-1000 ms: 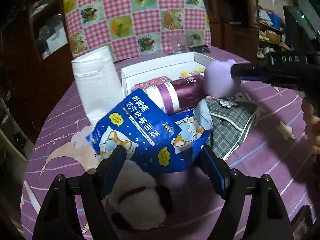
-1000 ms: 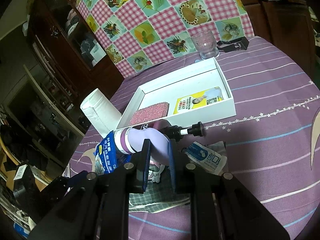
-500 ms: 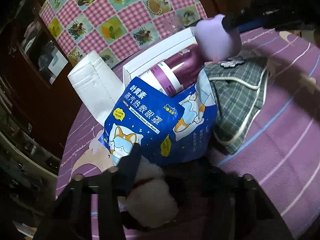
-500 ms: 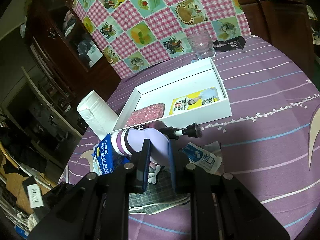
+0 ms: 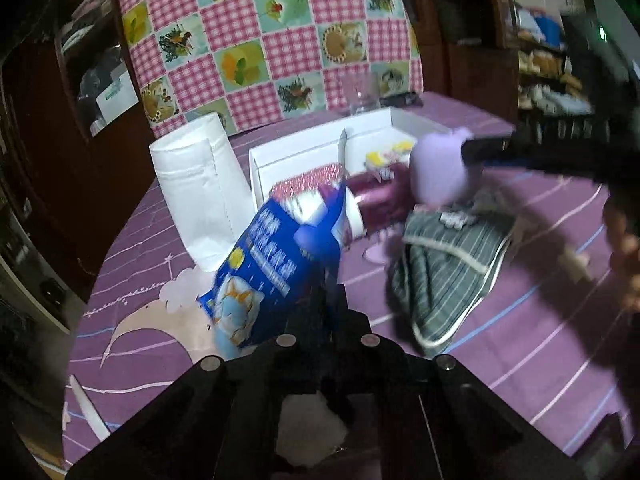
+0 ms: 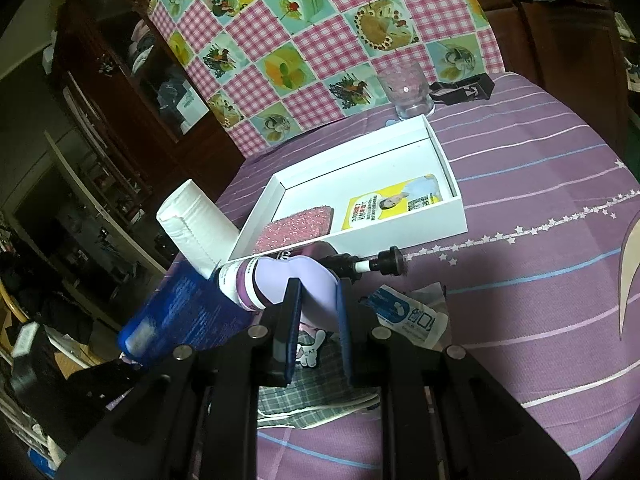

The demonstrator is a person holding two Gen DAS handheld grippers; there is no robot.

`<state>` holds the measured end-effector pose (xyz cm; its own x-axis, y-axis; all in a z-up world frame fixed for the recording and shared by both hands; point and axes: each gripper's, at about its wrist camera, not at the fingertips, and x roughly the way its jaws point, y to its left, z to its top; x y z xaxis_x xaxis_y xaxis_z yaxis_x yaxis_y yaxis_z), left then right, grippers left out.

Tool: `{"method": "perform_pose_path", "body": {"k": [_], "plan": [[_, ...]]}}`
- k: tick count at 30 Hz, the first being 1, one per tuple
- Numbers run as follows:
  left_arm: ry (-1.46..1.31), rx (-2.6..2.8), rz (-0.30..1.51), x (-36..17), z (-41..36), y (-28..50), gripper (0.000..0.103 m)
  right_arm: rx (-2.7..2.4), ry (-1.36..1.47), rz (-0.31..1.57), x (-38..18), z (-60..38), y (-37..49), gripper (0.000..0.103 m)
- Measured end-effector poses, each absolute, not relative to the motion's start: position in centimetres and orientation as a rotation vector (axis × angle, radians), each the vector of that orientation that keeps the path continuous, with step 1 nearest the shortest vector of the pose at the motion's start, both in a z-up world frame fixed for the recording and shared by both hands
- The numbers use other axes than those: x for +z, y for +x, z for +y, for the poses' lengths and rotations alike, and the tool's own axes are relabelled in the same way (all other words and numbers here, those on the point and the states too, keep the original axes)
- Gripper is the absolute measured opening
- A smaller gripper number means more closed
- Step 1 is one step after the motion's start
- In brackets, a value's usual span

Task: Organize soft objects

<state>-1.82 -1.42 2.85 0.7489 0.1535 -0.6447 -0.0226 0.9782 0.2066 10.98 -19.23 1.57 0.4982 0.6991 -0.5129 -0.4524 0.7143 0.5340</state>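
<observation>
My left gripper (image 5: pixel 326 300) is shut on the lower edge of a blue eye-mask pouch (image 5: pixel 276 256) and holds it tilted up off the purple table; the pouch also shows in the right wrist view (image 6: pixel 188 312). My right gripper (image 6: pixel 316 316) is shut on a soft lilac pad (image 6: pixel 304 284), held above a grey plaid pouch (image 6: pixel 316 384). The lilac pad (image 5: pixel 438 172) and plaid pouch (image 5: pixel 444 276) also show in the left wrist view. A white tray (image 6: pixel 448 216) holds a pink sponge (image 6: pixel 296 228) and a yellow card (image 6: pixel 396 202).
A purple pump bottle (image 6: pixel 360 266) lies in front of the tray. A white paper roll (image 5: pixel 196 192) stands at the left. A small white-blue sachet (image 6: pixel 408 316) lies by the plaid pouch. A glass (image 6: pixel 404 88) stands behind the tray. A white fluffy thing (image 5: pixel 308 428) lies under my left gripper.
My left gripper has closed on the blue pouch and lifted it, tipping it up off the bottle. My right gripper still holds the lilac pad in about the same place.
</observation>
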Motion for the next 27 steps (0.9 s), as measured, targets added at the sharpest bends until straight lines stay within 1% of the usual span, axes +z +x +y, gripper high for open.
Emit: {"method": "perform_pose_path", "body": {"k": [10,15,27], "plan": [[0.218,0.079,0.655,6.6,-2.7,0.2,0.002,0.704,0.36,0.714,3.7,-19.5,10.8,0.019],[0.209,0.057,0.607,8.8,-2.7,1.0,0.002,0.707,0.382,0.722,5.1,-19.4,11.4,0.019],[0.112,-0.036,0.584,11.0,-2.1,6.2,0.002,0.659,0.38,0.667,9.8,-18.5,14.5,0.019]]}}
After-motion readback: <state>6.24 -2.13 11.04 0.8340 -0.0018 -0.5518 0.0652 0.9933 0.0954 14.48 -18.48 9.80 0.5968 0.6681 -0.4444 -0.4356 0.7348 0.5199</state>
